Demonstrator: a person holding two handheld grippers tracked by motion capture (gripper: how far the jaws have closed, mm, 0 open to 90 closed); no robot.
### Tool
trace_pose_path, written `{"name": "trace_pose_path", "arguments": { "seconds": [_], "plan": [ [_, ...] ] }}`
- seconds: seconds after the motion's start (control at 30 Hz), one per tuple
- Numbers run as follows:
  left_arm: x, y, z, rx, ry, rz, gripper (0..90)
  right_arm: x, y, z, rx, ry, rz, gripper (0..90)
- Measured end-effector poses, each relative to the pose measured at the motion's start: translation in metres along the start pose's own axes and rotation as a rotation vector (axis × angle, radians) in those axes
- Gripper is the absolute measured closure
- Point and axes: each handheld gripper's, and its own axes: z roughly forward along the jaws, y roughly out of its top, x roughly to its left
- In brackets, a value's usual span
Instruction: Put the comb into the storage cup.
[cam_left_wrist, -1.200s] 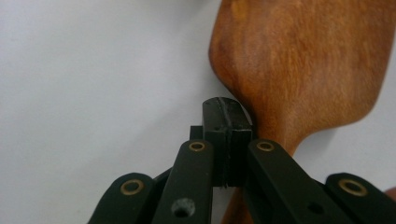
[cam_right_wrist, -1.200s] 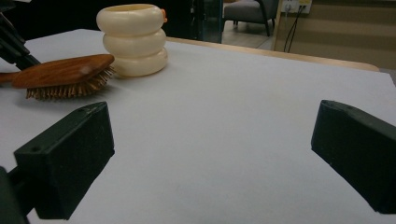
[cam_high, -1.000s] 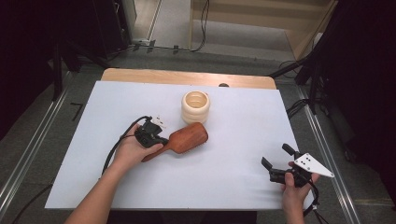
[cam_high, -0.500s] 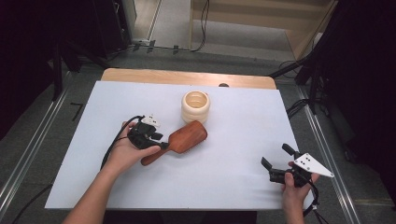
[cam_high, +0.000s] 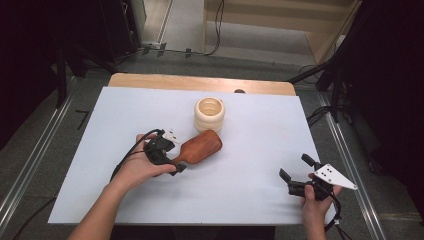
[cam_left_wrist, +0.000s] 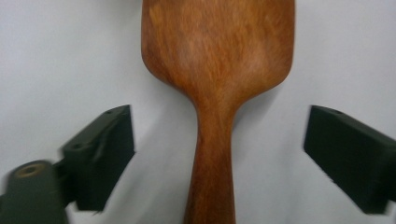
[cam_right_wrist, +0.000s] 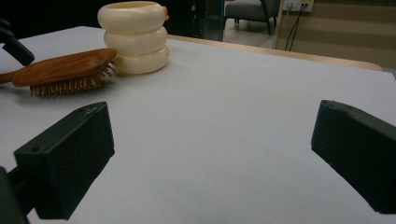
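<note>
Your left tool (cam_high: 172, 161), jaws just spread, straddles the handle of the reddish-brown wooden paddle hairbrush (cam_high: 202, 146) without touching. At the brush's one o'clock, touching, stands the cream ribbed ceramic pot (cam_high: 209, 114). Your right tool (cam_high: 296, 176) rests spread, empty, on the pale blue surface (cam_high: 250, 165).

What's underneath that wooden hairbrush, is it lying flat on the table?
The wooden hairbrush lies bristles down on the white table, beside the cream ringed pot. Whatever lies beneath the bristles is hidden.

Hairbrush (cam_left_wrist: 217, 70) head and handle end cropped.
</note>
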Motion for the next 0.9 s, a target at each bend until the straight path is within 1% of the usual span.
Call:
{"name": "trace_pose_path", "arguments": {
  "seconds": [0.03,0.07,0.1,0.13,0.17,0.23,0.27,0.3,0.37,0.4,0.47,0.5,0.6,0.7,0.8,0.9],
  "plan": [
    [0.0,0.0,0.001,0.008,-0.004,-0.001,28.5,0.0,0.0,0.0,0.001,0.0,0.002,0.0],
    [0.0,0.0,0.002,0.01,0.012,-0.006,28.5,0.0,0.0,0.0,0.001,0.0,0.002,0.0],
    [0.0,0.001,0.003,0.011,0.021,-0.005,33.5,0.0,0.0,0.0,0.001,0.0,0.002,0.0],
    [0.0,0.001,0.004,0.014,0.016,-0.003,44.9,0.0,0.0,0.0,0.0,0.0,0.0,0.0],
    [-0.001,0.001,0.006,0.019,0.022,0.0,44.9,0.0,0.0,0.0,0.0,0.0,0.0,0.0],
    [-0.002,0.001,0.009,0.027,0.027,0.006,52.2,0.0,0.0,0.0,0.001,0.0,0.001,0.0],
    [-0.003,0.001,0.01,0.035,0.031,0.009,52.2,0.0,0.0,0.0,0.001,0.0,0.001,0.0],
    [-0.004,0.001,0.011,0.036,0.044,0.014,55.0,0.0,0.0,0.0,0.0,0.0,0.0,0.0],
    [-0.004,0.001,0.011,0.035,0.055,0.021,61.7,0.0,0.0,0.0,0.001,-0.001,0.003,0.0],
    [-0.004,0.001,0.011,0.033,0.051,0.026,67.6,0.0,0.0,0.0,0.001,-0.001,0.001,0.0],
    [-0.006,0.0,0.011,0.036,0.05,0.043,68.8,0.0,0.0,0.0,0.001,-0.001,0.0,0.0],
    [-0.007,0.001,0.011,0.037,0.054,0.045,70.6,0.0,0.0,0.0,0.001,0.0,0.0,0.0],
    [-0.01,0.0,0.011,0.033,0.07,0.065,71.6,0.0,0.0,0.0,0.001,-0.002,0.0,0.0],
    [-0.01,-0.004,0.01,0.004,0.068,0.059,71.8,0.0,0.0,0.0,0.001,-0.002,0.0,0.0],
    [-0.01,-0.007,0.01,-0.017,0.067,0.063,71.9,0.0,0.0,0.0,0.002,-0.001,-0.001,0.0],
    [-0.01,-0.009,0.01,-0.032,0.054,0.059,72.0,0.0,0.0,0.0,0.004,-0.001,0.0,0.0]
  ]
}}
